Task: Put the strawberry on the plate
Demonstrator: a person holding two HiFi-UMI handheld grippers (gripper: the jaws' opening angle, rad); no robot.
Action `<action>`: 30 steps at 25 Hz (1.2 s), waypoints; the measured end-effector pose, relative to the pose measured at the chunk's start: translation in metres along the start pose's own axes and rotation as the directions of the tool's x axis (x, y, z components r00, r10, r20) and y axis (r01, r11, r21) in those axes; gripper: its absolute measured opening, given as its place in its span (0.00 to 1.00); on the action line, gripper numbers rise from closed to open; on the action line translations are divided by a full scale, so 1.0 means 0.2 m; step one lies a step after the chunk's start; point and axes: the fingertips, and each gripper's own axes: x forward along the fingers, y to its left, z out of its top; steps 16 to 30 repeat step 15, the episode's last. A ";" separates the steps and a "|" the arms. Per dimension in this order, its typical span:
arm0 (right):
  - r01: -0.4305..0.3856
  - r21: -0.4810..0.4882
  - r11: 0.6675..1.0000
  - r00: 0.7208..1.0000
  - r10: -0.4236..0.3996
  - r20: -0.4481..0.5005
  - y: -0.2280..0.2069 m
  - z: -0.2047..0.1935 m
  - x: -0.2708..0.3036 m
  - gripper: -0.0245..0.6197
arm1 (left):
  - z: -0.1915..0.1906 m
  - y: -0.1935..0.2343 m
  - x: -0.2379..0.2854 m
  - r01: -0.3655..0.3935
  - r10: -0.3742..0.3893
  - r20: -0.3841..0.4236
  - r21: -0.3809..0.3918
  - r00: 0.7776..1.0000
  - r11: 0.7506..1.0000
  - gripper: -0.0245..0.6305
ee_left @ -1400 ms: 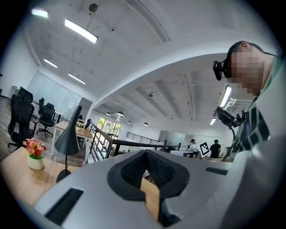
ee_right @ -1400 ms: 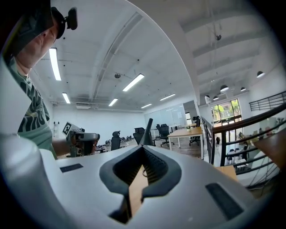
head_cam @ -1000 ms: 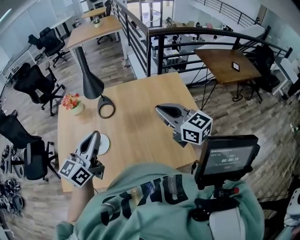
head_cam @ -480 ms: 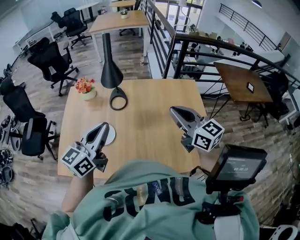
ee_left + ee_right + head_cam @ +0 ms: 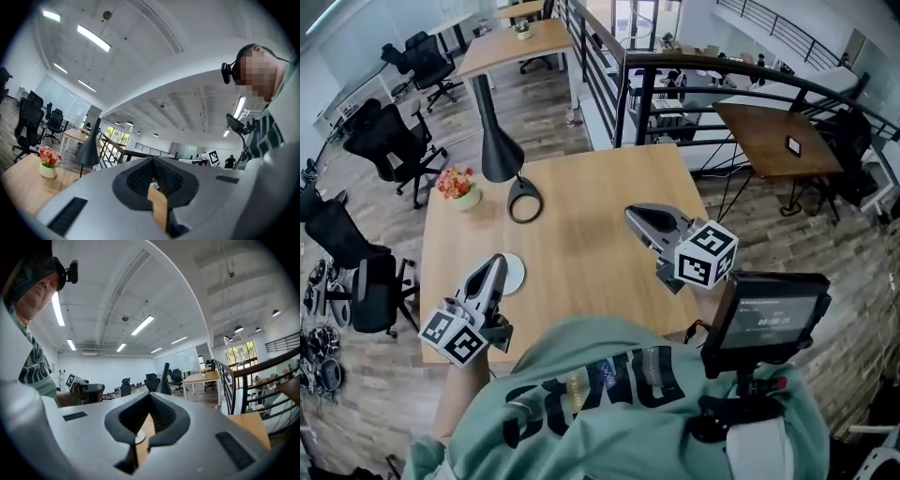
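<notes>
The left claw (image 5: pixel 494 267) and the right claw (image 5: pixel 636 216) are both hovering clenched and empty above the counter (image 5: pixel 572 248), the left one near the plate (image 5: pixel 517 277).

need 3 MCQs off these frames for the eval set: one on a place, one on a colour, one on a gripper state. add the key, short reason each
1. Where does the small white round plate lie on the light wooden table?
A. Beside the tip of the left gripper
B. Inside the lamp's ring base
C. At the far right corner

2. What colour is the cone-shaded desk lamp?
A. White
B. Black
C. Red

3. How do the jaws of the right gripper stand?
A. Shut, with nothing between them
B. Wide apart
C. Clamped on a strawberry

Key:
1 A: in the head view the plate sits right by that gripper's tip.
2 B: the shade, stem and ring base are all black.
3 A: the right gripper view shows the tips together and only table beyond them.
</notes>
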 end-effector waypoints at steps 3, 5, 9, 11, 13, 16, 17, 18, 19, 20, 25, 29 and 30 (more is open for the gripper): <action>-0.005 -0.004 1.000 1.000 0.005 0.002 0.00 0.00 0.00 0.05 | -0.01 0.00 0.01 0.004 -0.004 0.000 0.000 1.000 1.000 0.04; -0.008 -0.008 1.000 1.000 0.008 0.003 0.01 0.00 0.00 0.05 | -0.01 -0.01 0.01 0.009 -0.009 -0.001 0.001 1.000 1.000 0.04; -0.009 -0.014 1.000 1.000 0.010 0.006 0.02 0.01 -0.01 0.05 | -0.01 -0.02 0.00 0.012 -0.012 -0.001 0.004 1.000 1.000 0.04; -0.009 -0.015 1.000 1.000 0.009 0.006 0.04 0.01 -0.02 0.05 | -0.01 -0.02 -0.02 0.010 -0.010 0.001 0.003 1.000 1.000 0.04; -0.010 -0.016 1.000 1.000 0.010 0.004 0.05 0.01 -0.02 0.05 | 0.00 -0.02 -0.04 0.008 -0.008 0.003 -0.001 1.000 1.000 0.04; -0.011 -0.017 1.000 1.000 0.011 0.001 0.06 0.01 -0.02 0.05 | 0.00 -0.02 -0.05 0.005 -0.005 0.006 -0.006 1.000 1.000 0.04; -0.011 -0.017 1.000 1.000 0.011 0.001 0.06 0.01 -0.02 0.05 | 0.00 -0.02 -0.05 0.005 -0.005 0.006 -0.006 1.000 1.000 0.04; -0.011 -0.017 1.000 1.000 0.011 0.001 0.06 0.01 -0.02 0.05 | 0.00 -0.02 -0.05 0.005 -0.005 0.006 -0.006 1.000 1.000 0.04; -0.011 -0.017 1.000 1.000 0.011 0.001 0.06 0.01 -0.02 0.05 | 0.00 -0.02 -0.05 0.005 -0.005 0.006 -0.006 1.000 1.000 0.04; -0.011 -0.017 1.000 1.000 0.011 0.001 0.06 0.01 -0.02 0.05 | 0.00 -0.02 -0.05 0.005 -0.005 0.006 -0.006 1.000 1.000 0.04; -0.011 -0.017 1.000 1.000 0.011 0.001 0.06 0.01 -0.02 0.05 | 0.00 -0.02 -0.05 0.005 -0.005 0.006 -0.006 1.000 1.000 0.04; -0.011 -0.017 1.000 1.000 0.011 0.001 0.06 0.01 -0.02 0.05 | 0.00 -0.02 -0.05 0.005 -0.005 0.006 -0.006 1.000 1.000 0.04; -0.011 -0.017 1.000 1.000 0.011 0.001 0.06 0.01 -0.02 0.05 | 0.00 -0.02 -0.05 0.005 -0.005 0.006 -0.006 1.000 1.000 0.04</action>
